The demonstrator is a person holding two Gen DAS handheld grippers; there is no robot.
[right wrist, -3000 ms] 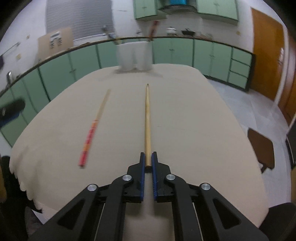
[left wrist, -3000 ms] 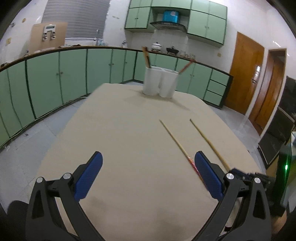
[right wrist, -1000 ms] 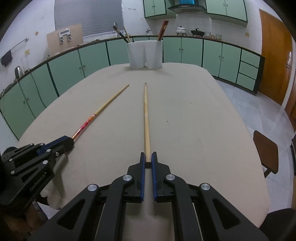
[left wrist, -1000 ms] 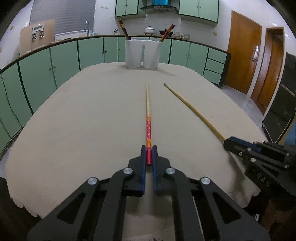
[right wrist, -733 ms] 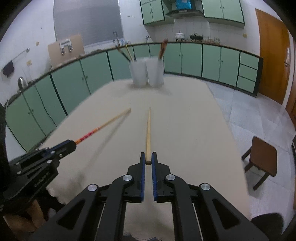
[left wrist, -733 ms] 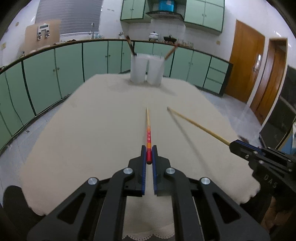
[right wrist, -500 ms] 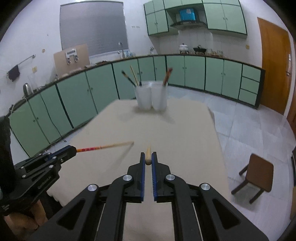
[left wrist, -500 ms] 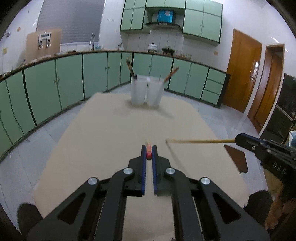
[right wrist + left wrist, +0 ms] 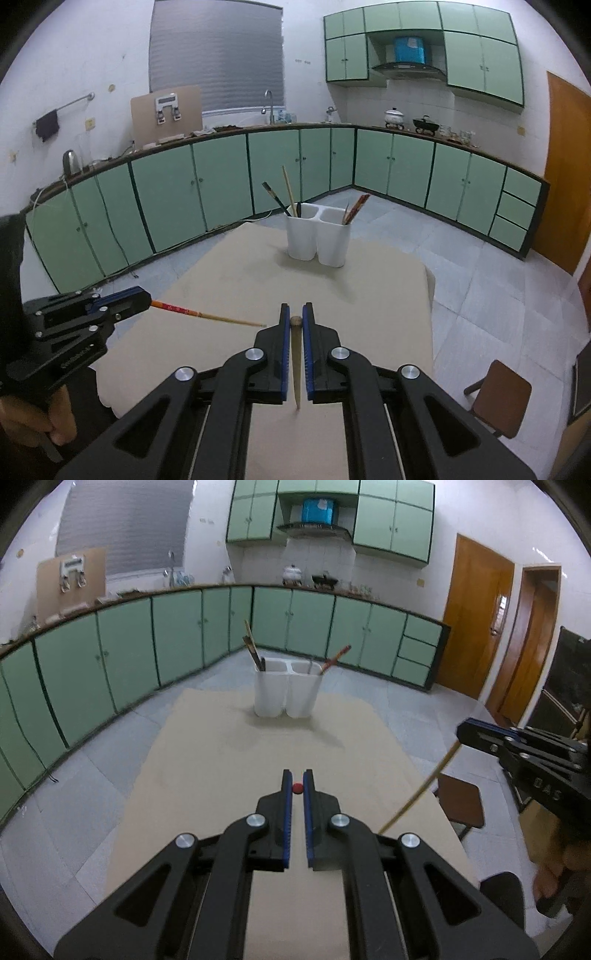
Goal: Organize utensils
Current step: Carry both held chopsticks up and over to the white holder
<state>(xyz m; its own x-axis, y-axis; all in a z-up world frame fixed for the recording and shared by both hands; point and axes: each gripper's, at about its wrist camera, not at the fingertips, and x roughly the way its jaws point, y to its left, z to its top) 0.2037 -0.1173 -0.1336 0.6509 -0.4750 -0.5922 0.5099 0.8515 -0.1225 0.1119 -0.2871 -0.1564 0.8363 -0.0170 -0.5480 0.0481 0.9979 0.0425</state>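
Two chopsticks up off the tabletop (image 9: 369, 280), one per hand. Our left tongs (image 9: 297, 788) clamp the red-patterned chopstick (image 9: 184, 309) by its red end; our right tongs (image 9: 295, 320) clamp the plain wooden chopstick (image 9: 296, 365), tip pointing down. We judge this the carrying step. Next: bring each stick over the white twin-cup holder (image 9: 318, 236) at the far end, tip down, and release into a cup beside those already standing there. Right tongs body reads "DAS" (image 9: 546, 791).
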